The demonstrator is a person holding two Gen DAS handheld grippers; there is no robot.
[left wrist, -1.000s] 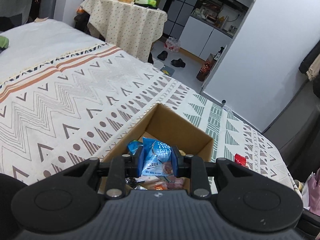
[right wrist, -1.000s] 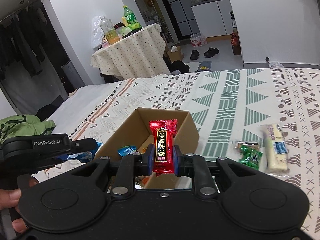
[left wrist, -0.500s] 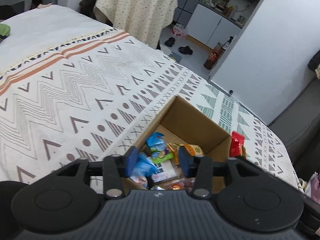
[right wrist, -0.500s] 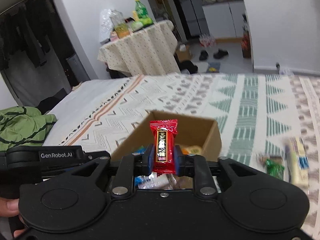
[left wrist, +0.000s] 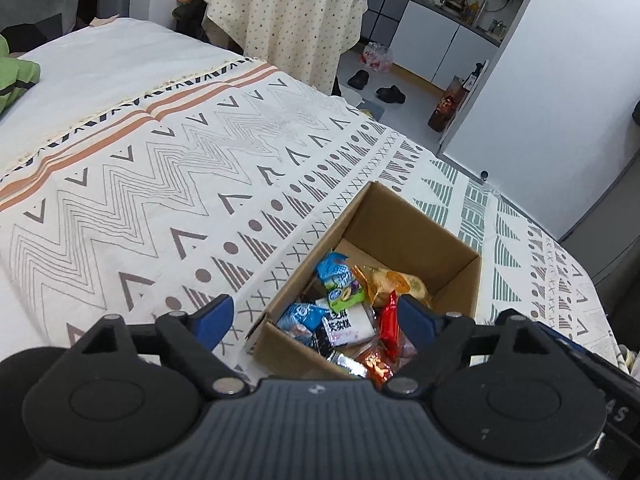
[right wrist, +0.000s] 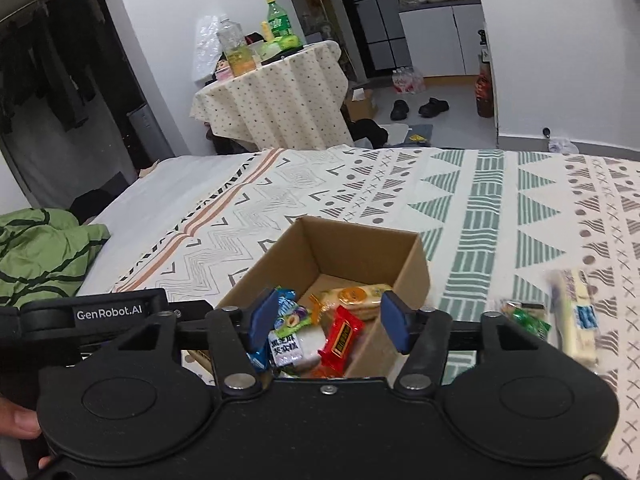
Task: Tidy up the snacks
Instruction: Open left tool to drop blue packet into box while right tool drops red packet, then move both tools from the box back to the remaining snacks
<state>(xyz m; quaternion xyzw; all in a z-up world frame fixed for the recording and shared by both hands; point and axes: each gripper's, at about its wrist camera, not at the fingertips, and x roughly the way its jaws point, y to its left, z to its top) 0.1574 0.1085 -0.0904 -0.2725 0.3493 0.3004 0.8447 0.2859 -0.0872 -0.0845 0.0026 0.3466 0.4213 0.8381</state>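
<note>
An open cardboard box (left wrist: 404,220) (right wrist: 360,248) sits on the patterned bedspread with several wrapped snacks inside. My left gripper (left wrist: 314,318) hangs open over its near left corner, nothing between the blue pads (left wrist: 212,316). A blue packet (left wrist: 298,318) lies in the box just below them. My right gripper (right wrist: 329,320) is open above the box's near side. The red candy packet (right wrist: 342,334) (left wrist: 388,320) lies loose among the snacks under it. A green packet (right wrist: 524,318) and a long pale pack (right wrist: 576,316) lie on the bedspread to the right of the box.
A crumpled green garment (right wrist: 40,252) lies at the bed's left. Beyond the bed stands a table under a dotted cloth (right wrist: 272,96) with bottles on it, and shoes (right wrist: 416,108) lie on the floor. The left gripper's body (right wrist: 108,312) shows in the right wrist view, with a hand (right wrist: 16,420) below.
Both grippers have opened. The blue packet dropped from the left one and the red candy packet from the right one, and both now lie in the box.
</note>
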